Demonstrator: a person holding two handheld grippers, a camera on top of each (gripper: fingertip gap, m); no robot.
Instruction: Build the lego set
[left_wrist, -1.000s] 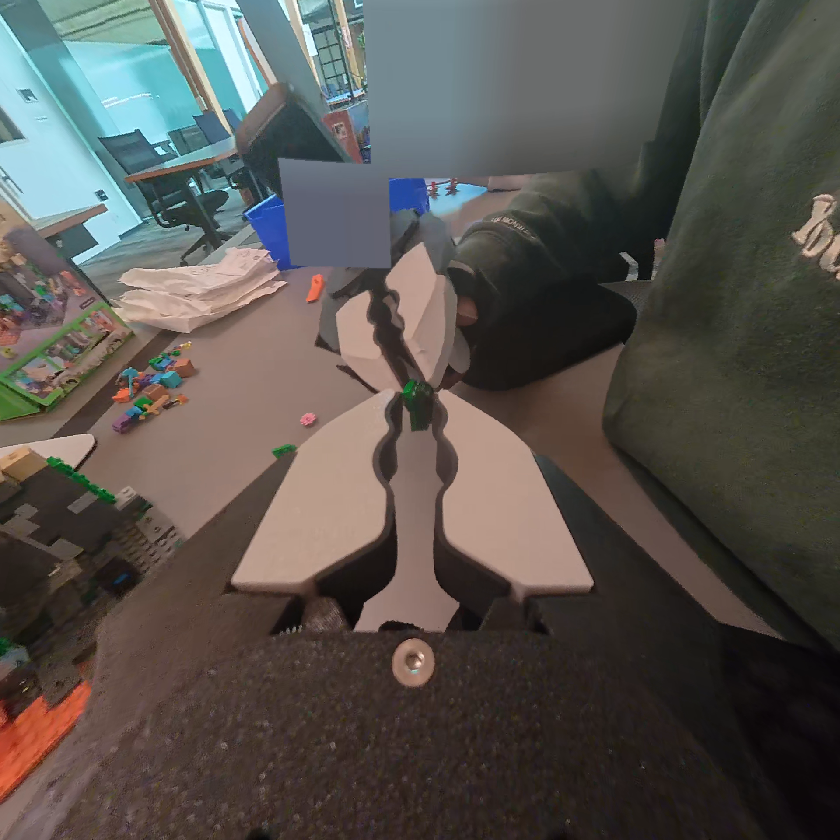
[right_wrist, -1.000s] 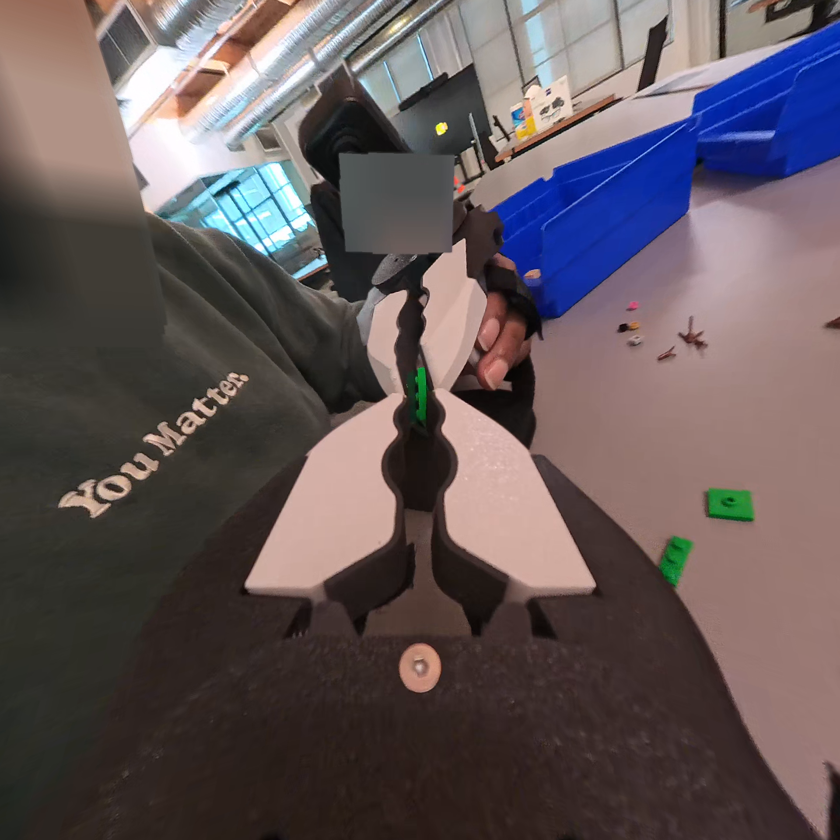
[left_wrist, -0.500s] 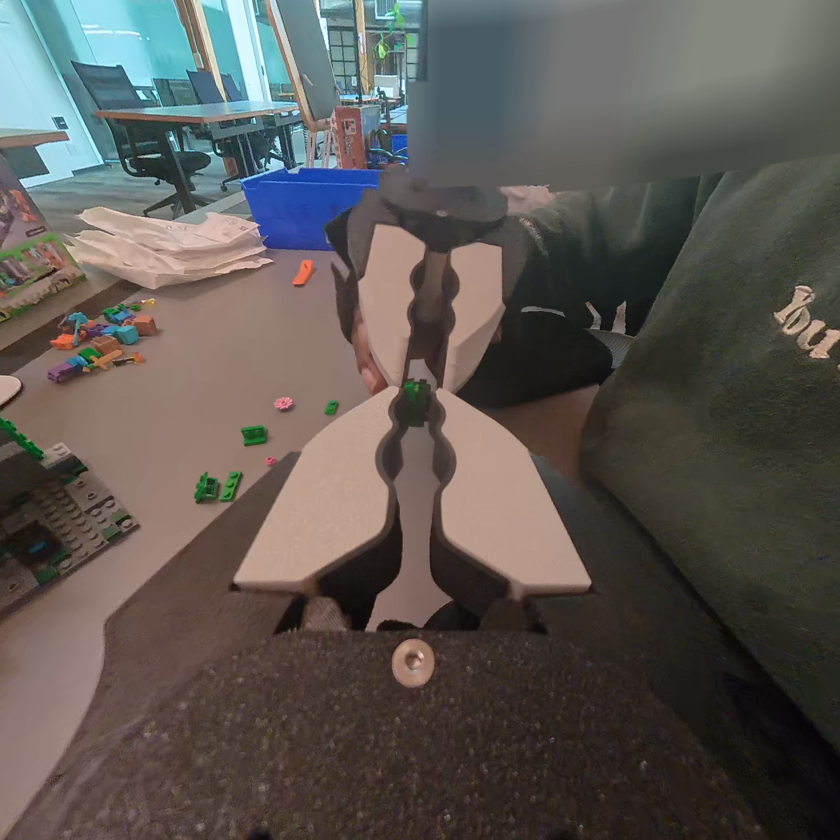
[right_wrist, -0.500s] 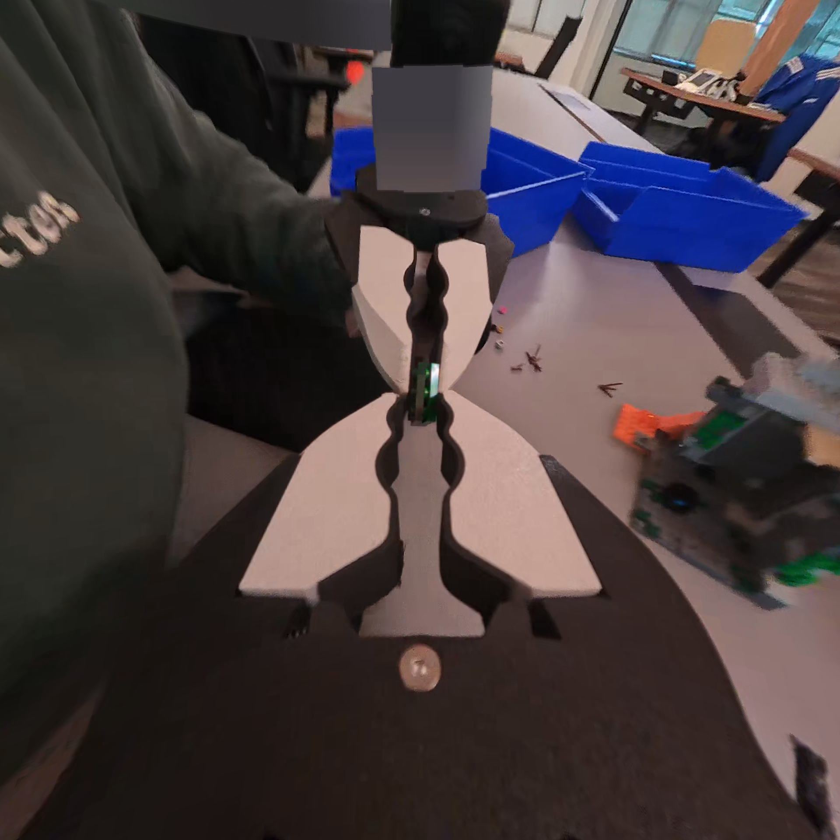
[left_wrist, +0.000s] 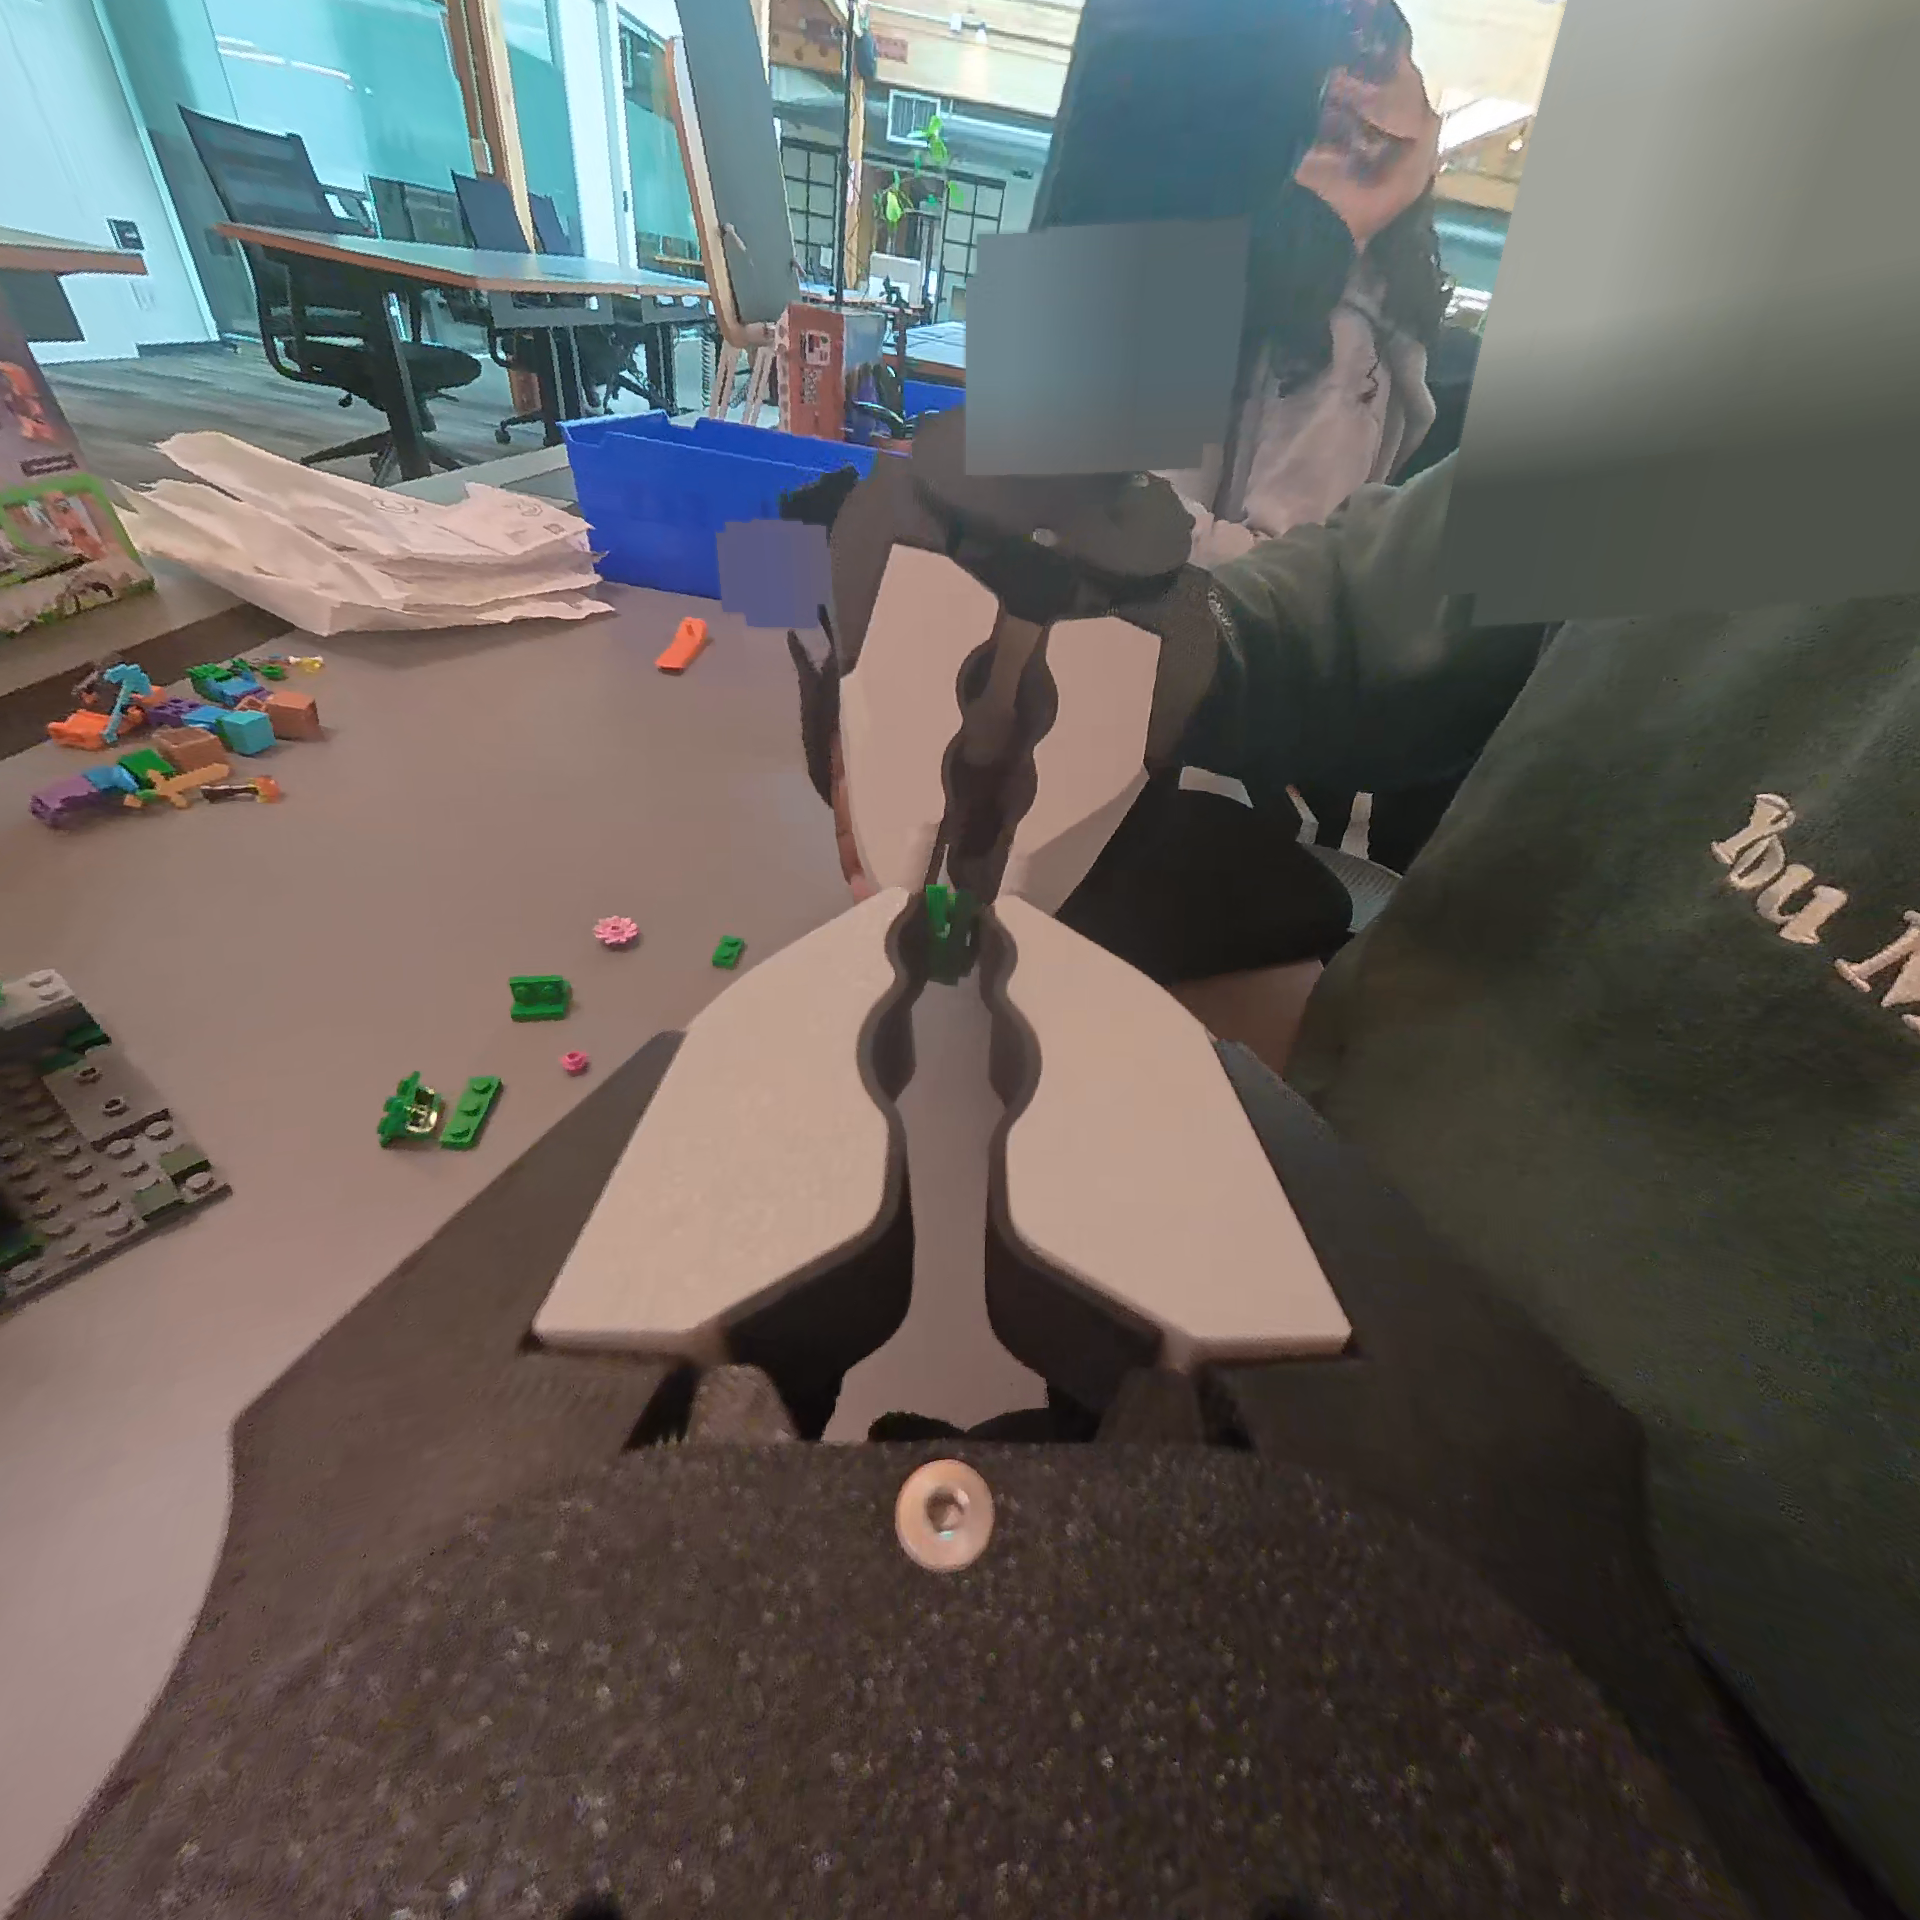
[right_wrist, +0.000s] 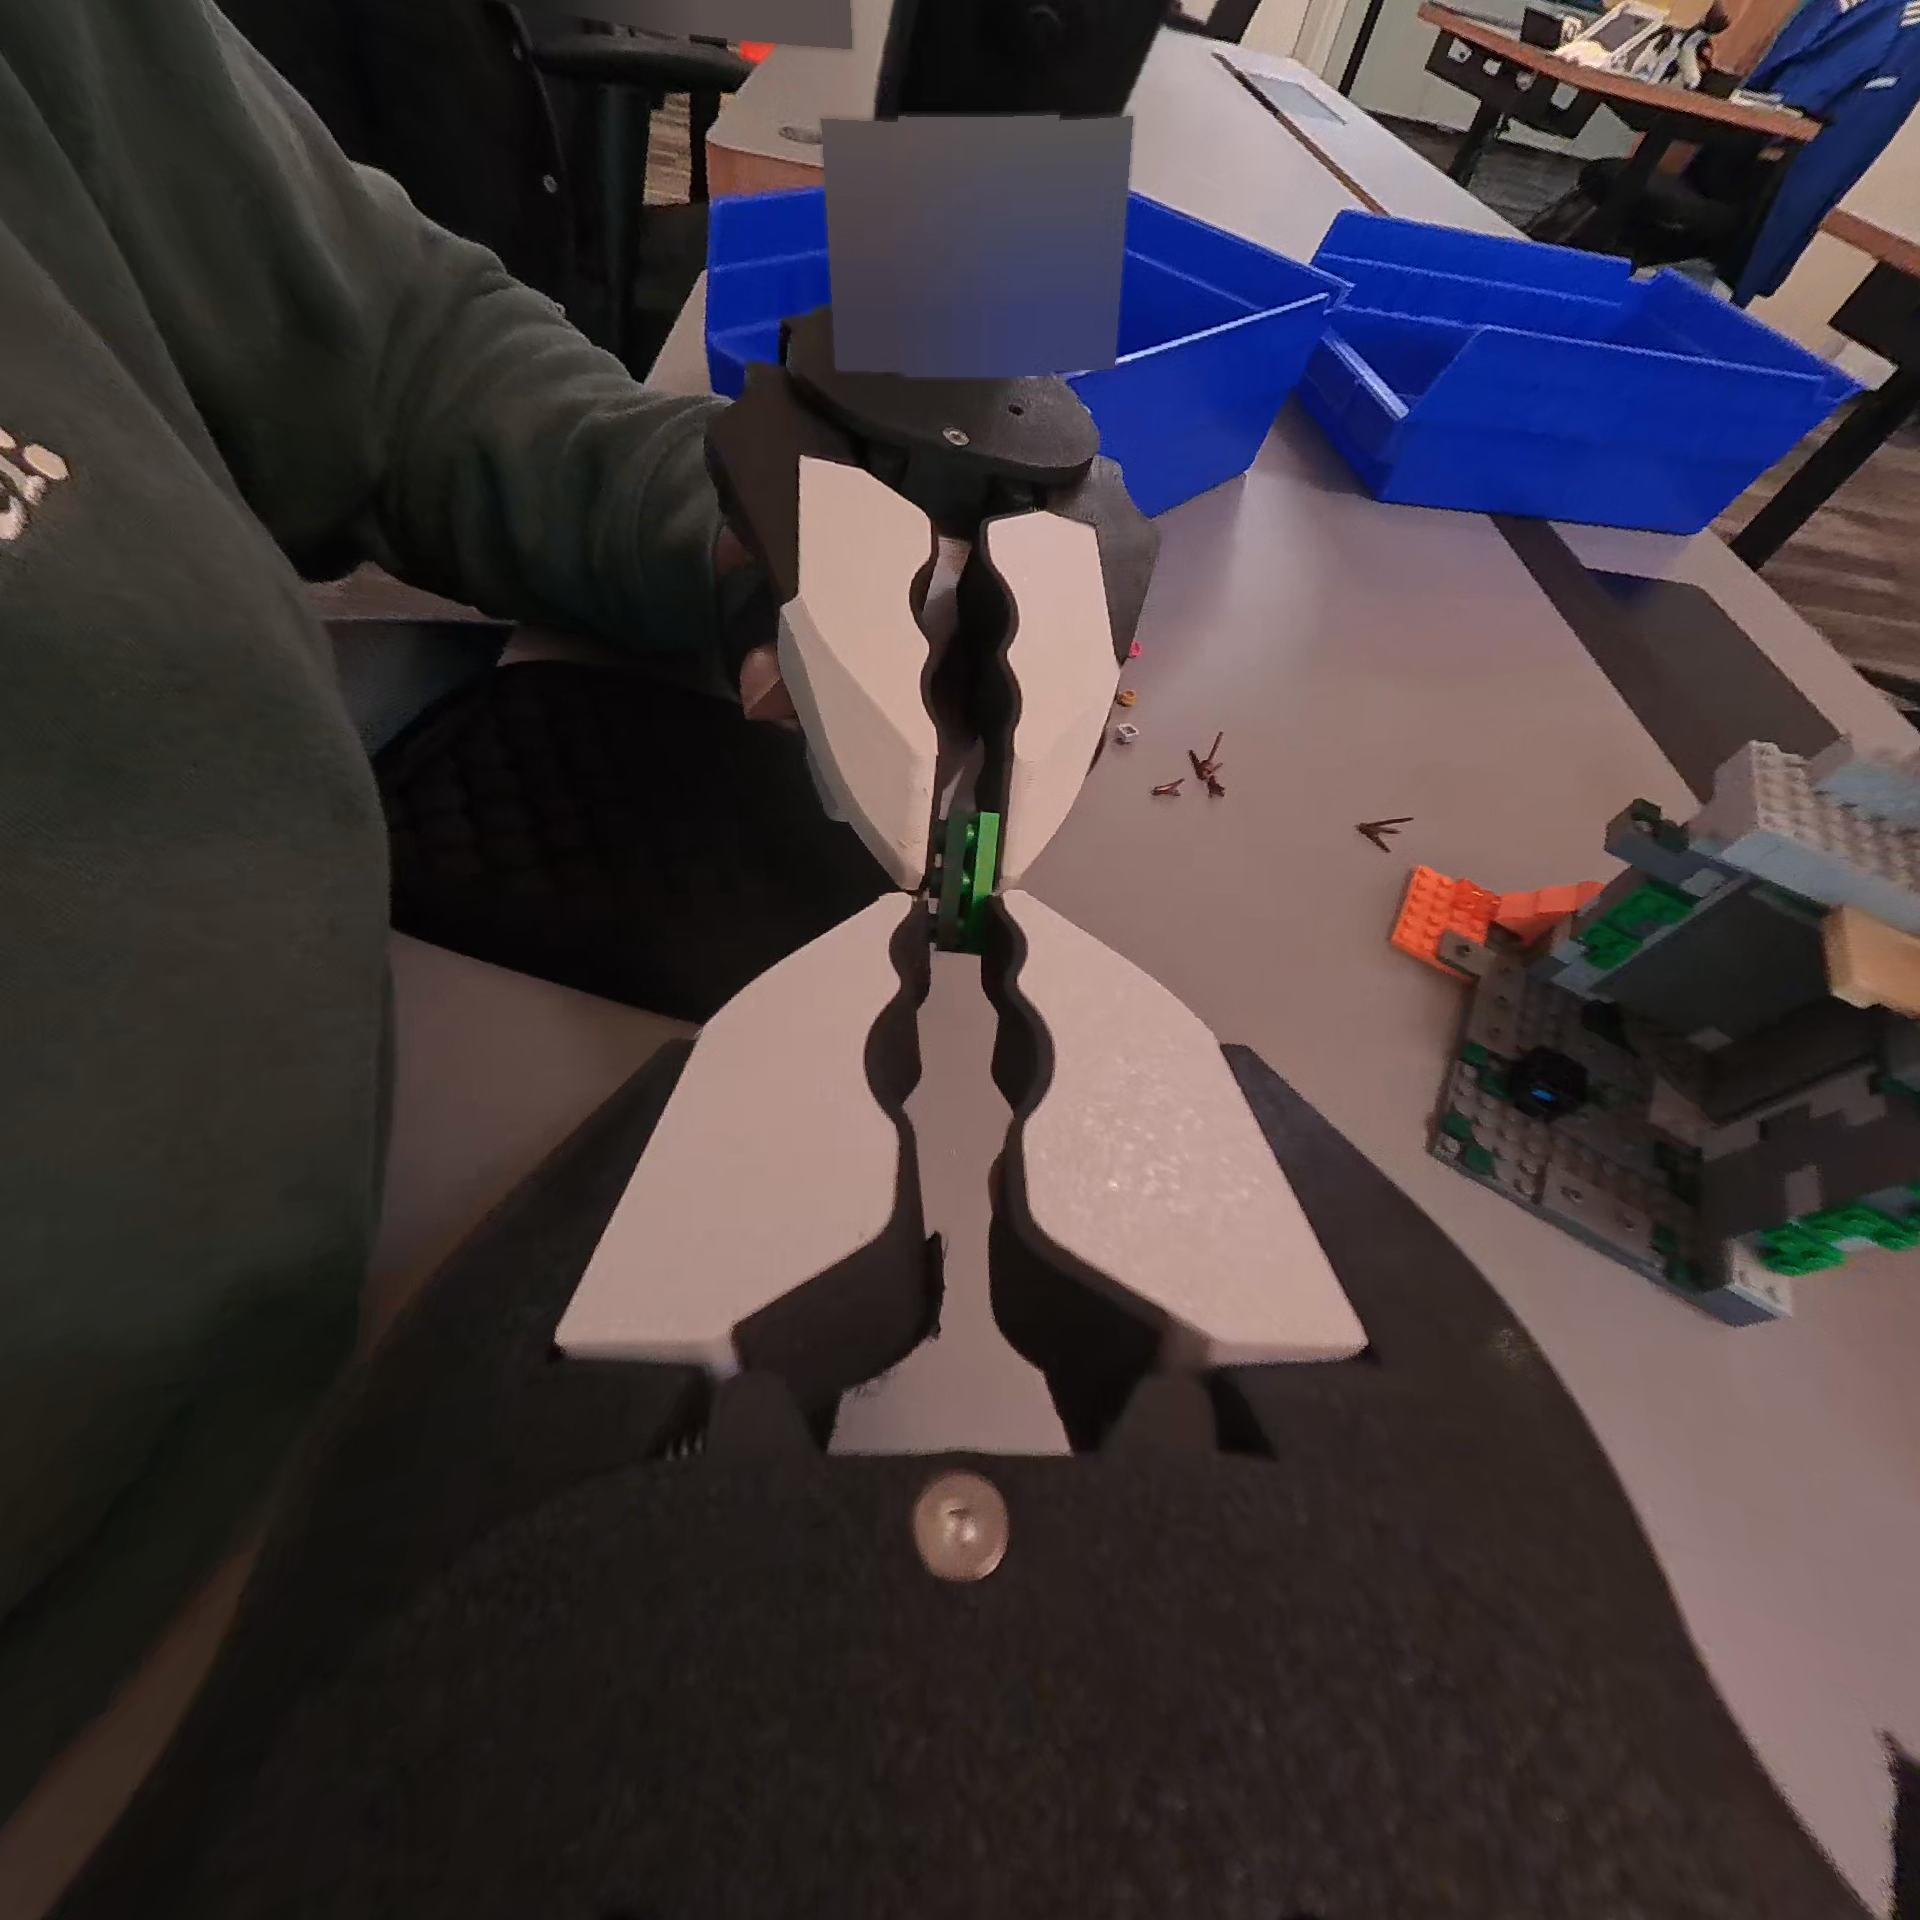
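My left gripper (left_wrist: 943, 920) and my right gripper (right_wrist: 956, 916) meet tip to tip in the air in front of a person's dark green sweatshirt. Both are shut on a small stack of green lego plates (right_wrist: 971, 875), which also shows in the left wrist view (left_wrist: 943, 937). The right gripper (left_wrist: 961, 878) faces me in the left wrist view; the left gripper (right_wrist: 961, 831) faces me in the right wrist view. The grey and green lego build (right_wrist: 1662, 1049) stands on the table at the right, and its edge shows in the left wrist view (left_wrist: 83, 1143).
Loose green plates (left_wrist: 538, 997) and a pink flower piece (left_wrist: 615, 930) lie on the grey table (left_wrist: 436, 852). Farther off are a pile of coloured pieces (left_wrist: 177, 727), white paper bags (left_wrist: 364, 540), blue bins (right_wrist: 1558, 395) and small brown pieces (right_wrist: 1205, 774).
Both grippers stay shut tip to tip on the green plates. The pair has turned together, so the table, the loose pieces and the build have come into view.
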